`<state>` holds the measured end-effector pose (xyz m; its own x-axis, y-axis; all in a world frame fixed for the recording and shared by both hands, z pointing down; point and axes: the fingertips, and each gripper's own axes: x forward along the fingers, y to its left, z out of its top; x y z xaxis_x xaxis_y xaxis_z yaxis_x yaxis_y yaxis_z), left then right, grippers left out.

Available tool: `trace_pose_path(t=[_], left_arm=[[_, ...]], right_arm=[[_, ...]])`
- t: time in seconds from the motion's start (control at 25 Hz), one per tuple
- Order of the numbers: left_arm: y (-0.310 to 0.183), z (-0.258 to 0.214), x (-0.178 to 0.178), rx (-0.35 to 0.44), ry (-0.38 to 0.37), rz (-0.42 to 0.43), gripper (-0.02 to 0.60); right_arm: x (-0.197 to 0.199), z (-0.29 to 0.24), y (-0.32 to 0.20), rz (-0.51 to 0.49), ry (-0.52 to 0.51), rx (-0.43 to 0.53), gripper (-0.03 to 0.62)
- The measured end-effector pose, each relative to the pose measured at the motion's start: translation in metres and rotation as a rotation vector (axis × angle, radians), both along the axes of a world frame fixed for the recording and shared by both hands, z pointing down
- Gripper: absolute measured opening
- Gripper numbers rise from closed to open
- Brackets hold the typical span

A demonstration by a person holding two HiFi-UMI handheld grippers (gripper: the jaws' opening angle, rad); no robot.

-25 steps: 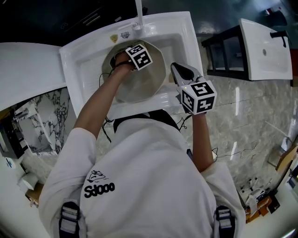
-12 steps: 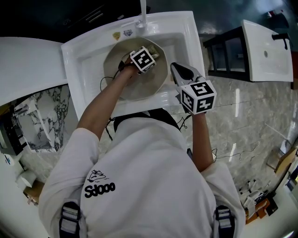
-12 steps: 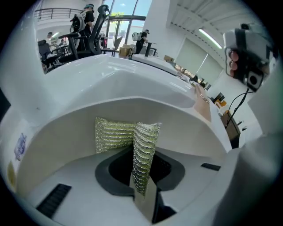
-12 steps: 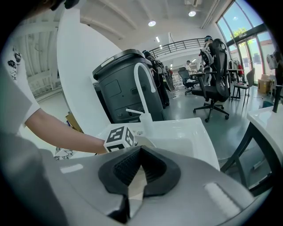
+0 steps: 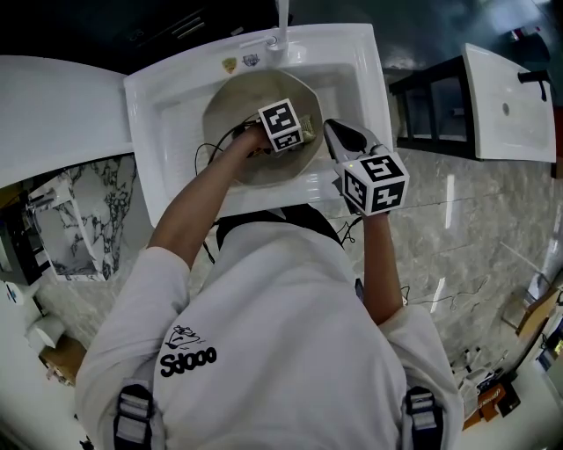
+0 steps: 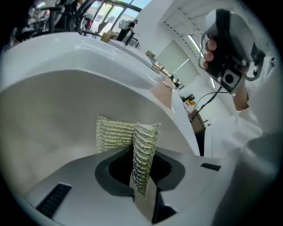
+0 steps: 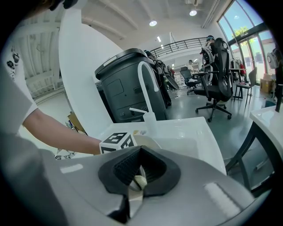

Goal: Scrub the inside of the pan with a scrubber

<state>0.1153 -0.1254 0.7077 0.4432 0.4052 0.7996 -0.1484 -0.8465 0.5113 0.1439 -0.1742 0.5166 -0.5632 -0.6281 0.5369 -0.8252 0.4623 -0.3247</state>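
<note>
One beige pan (image 5: 239,123) sits in the one white sink (image 5: 163,97), below a single faucet (image 5: 283,19). Of the two grippers, the left gripper (image 6: 142,190) is clamped on one metal mesh scrubber (image 6: 119,137) inside the pan. The right gripper (image 7: 135,183) pinches the pan's edge.

We are in a large open-plan office hall, not a home kitchen. In the right gripper view, black swivel office chairs (image 7: 216,75) stand on a glossy grey floor (image 7: 194,110). Behind them are tall windows (image 7: 247,31), a railed upper gallery (image 7: 181,44), round ceiling lights (image 7: 153,23) and a big grey bin (image 7: 126,84). The white sink (image 5: 167,97) with its curved faucet (image 7: 148,84) stands out in this open room. In the head view, a second white basin (image 5: 510,97) sits on a black frame (image 5: 431,97) over marble-patterned tiles (image 5: 475,237).
</note>
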Motion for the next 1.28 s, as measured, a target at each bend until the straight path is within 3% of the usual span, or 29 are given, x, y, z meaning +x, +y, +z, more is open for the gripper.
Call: trace_pose_path(t=[0.28, 0.56, 1.0, 1.28], left_arm=[[0.045, 0.002, -0.024, -0.2, -0.123, 0.158, 0.063], [0.062, 0.012, -0.08, -0.25, -0.32, 0.301, 0.062], [0.033, 0.019, -0.127, -0.198, -0.467, 0.262, 0.061], [-0.004, 0.021, -0.141, -0.113, -0.49, 0.14, 0.061]], right_arm=[[-0.007, -0.002, -0.004, -0.03, -0.009, 0.002, 0.011], [-0.015, 0.0, -0.007, -0.052, -0.018, -0.002, 0.011], [-0.017, 0.0, -0.01, -0.067, -0.017, -0.002, 0.01], [-0.013, -0.001, -0.008, -0.062, -0.013, -0.003, 0.01]])
